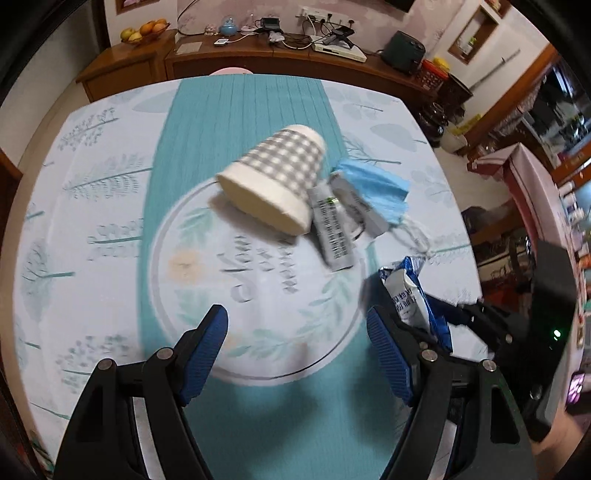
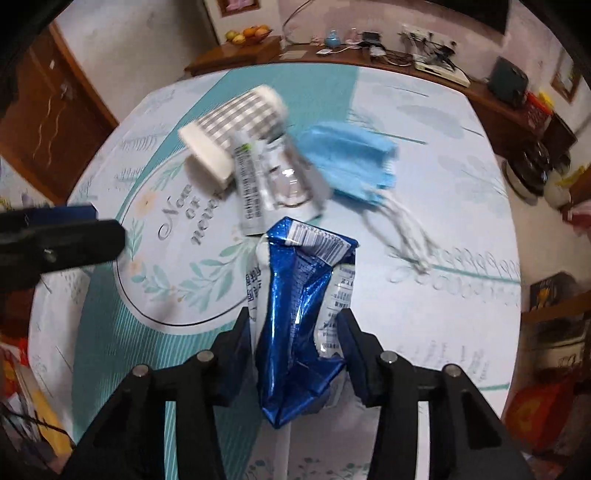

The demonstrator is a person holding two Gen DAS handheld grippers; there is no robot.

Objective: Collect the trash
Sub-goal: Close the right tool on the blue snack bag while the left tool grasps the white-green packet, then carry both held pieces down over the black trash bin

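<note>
While the left gripper [image 1: 295, 350] hangs wide and empty, the right gripper [image 2: 293, 347] clamps a blue wrapper [image 2: 295, 314].
Beyond that wrapper lie a checked paper cup [image 2: 236, 122] and a blue face mask [image 2: 351, 158].

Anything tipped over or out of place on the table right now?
Yes. The checked paper cup lies on its side mid-table, beside a small box and a crumpled blue face mask. The right gripper grips a crushed blue wrapper.

Got a leafy teal-and-white tablecloth [image 1: 92, 221], wooden sideboard [image 1: 155, 66] behind with a fruit bowl [image 1: 144, 32], tangled cables and a white box [image 1: 338, 50], plus a dark green radio-looking thing [image 1: 404, 50].
</note>
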